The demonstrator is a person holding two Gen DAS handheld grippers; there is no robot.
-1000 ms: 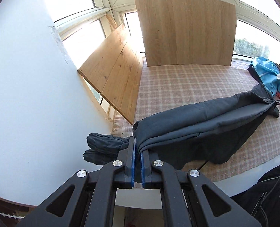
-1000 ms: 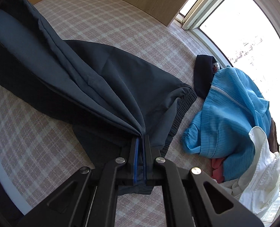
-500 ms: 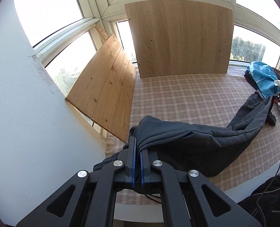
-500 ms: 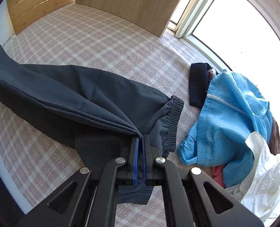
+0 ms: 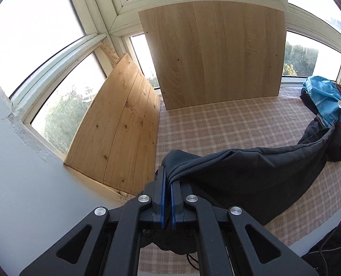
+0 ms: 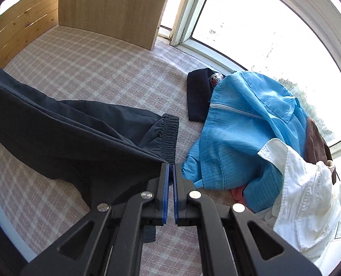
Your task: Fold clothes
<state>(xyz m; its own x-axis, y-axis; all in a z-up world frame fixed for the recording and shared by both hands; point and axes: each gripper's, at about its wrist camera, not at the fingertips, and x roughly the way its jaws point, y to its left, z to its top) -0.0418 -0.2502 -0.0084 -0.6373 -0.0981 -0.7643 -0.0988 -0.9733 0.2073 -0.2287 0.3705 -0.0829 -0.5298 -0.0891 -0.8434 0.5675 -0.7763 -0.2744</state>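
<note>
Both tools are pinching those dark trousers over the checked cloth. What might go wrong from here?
Three possible slips:
1. The right tool grips the dark trousers only at its tips, so the fabric may slide out.
2. The elastic waistband lies close to the blue jacket; a swing could drag the pile.
3. Fabric hangs below the left tool by the table edge and might catch there.

Trousers (image 5: 258, 174): lying across the table (image 5: 228, 124), near its front edge. Clothes pile (image 6: 262, 142): on the table, just right of the trousers' waistband. Upright board (image 5: 213, 53): behind the trousers, at the table's rear. Leaning board (image 5: 122, 133): left of the trousers.
</note>
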